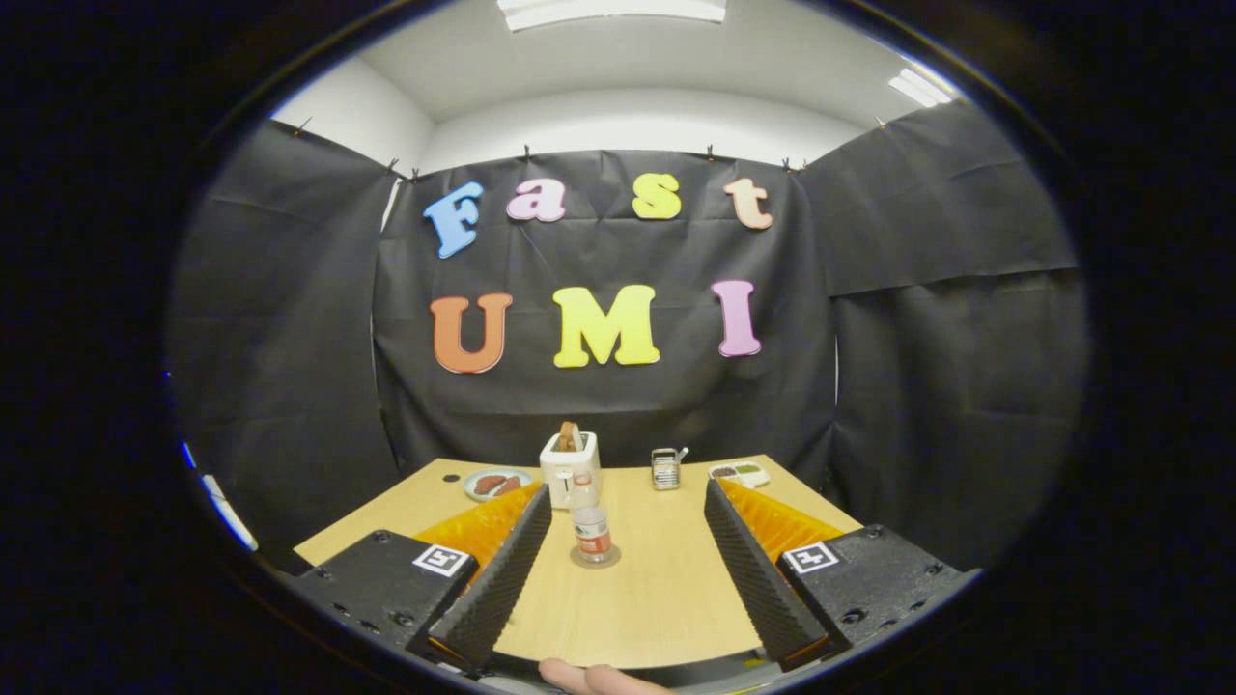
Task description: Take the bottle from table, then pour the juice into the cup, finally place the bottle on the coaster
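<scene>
A small clear bottle (590, 522) with a red-and-white label and a pale cap stands upright on a round grey coaster (596, 558) on the wooden table (657, 589). My gripper (628, 490) is open, its two black ribbed fingers (502, 569) spread wide. The bottle sits between them, nearer the left finger, and neither finger touches it. A small clear cup (664, 469) with something sticking out of it stands beyond the right fingertip, near the table's back edge.
A white toaster (570, 463) with bread in it stands right behind the bottle. A plate with sausages (496, 483) lies to its left, and a white tray (740, 473) at the back right. A person's fingertip (589, 679) shows below the gripper.
</scene>
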A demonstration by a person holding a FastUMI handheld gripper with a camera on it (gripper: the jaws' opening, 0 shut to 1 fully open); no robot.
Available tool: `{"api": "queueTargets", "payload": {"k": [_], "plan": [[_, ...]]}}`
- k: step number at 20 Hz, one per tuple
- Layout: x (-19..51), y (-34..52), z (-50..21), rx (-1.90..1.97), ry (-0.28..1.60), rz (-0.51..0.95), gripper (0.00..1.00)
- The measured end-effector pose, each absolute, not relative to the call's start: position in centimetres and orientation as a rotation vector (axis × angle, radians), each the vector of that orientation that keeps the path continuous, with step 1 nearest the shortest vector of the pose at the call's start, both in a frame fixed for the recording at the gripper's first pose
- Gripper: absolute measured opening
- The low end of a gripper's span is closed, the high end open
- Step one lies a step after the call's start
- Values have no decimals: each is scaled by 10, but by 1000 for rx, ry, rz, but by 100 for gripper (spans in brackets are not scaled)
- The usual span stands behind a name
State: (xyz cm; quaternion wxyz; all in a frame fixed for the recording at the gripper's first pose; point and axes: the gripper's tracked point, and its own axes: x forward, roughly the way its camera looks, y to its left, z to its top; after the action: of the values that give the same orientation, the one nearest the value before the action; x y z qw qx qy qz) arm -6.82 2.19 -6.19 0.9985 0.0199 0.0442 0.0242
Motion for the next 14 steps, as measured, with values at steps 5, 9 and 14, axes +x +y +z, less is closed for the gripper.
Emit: {"api": "queueTargets", "payload": {"k": [5,9,14], "plan": [[-71,22,-61,35,76,53,100],[-73,20,-60,30,72,52,100],[-77,23,-67,22,79,59,100]]}}
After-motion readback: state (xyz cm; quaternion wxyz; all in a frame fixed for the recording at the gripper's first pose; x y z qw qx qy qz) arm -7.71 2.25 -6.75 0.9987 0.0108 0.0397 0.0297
